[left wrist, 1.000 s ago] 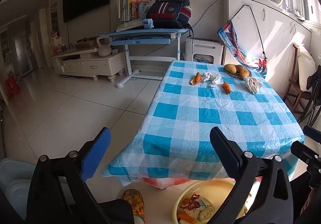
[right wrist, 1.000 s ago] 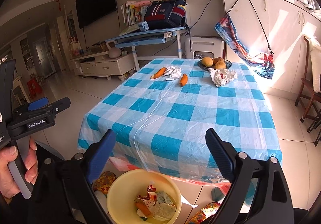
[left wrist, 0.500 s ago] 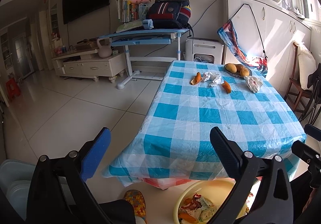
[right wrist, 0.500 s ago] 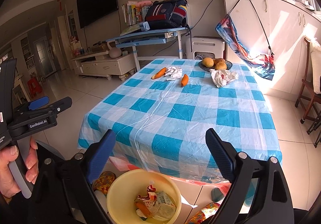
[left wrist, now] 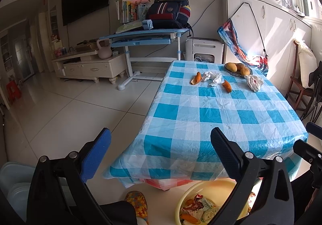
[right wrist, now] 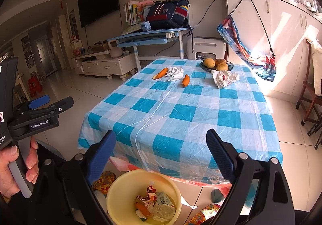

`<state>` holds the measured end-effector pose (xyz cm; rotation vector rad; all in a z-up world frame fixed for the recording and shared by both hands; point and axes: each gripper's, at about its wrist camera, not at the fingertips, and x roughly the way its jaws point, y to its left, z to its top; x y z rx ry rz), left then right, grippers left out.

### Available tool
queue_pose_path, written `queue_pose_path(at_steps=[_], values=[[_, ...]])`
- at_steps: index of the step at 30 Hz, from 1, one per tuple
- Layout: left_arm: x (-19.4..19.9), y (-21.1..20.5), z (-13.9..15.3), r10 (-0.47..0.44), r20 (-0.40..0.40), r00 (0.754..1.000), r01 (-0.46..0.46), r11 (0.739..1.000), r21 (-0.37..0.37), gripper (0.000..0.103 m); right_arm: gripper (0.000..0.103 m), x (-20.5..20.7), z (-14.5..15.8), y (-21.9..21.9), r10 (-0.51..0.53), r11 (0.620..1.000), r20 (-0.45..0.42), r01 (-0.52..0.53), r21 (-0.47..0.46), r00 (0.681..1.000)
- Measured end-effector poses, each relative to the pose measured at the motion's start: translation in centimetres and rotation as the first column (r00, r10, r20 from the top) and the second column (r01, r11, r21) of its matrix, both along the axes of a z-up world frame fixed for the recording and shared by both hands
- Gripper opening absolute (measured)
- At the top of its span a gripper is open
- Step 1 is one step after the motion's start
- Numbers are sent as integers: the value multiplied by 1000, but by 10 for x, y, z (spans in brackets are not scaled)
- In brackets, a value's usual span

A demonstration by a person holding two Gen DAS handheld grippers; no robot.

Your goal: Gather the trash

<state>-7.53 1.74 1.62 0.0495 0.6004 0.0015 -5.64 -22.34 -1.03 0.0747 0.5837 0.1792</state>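
Yellow bin (right wrist: 128, 188) near me held some wrappers; far peels (right wrist: 185, 80) and tissues (right wrist: 176, 73) remained, both grippers (right wrist: 161, 148) (left wrist: 161, 145) spread empty.

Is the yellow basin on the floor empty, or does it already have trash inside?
Not empty. The yellow basin holds crumpled wrappers and an orange peel piece on its bottom, but is far from full.

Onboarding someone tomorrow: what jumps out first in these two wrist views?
The blue-checked tablecloth fills the middle, with orange peel pieces and crumpled wrappers at its far end beside a fruit dish. Below its near edge, on the floor, stands a yellow bin already holding trash. Both tongs, left and right, hang open and empty.
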Motion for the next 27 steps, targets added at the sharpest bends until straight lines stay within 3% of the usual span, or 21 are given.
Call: queue_pose_path(at_steps=[27], values=[[0,-1,-5,-22,-2,1000,22,999,24,96,87,-1,0,0,1,1000,3,-1,-2,1000]])
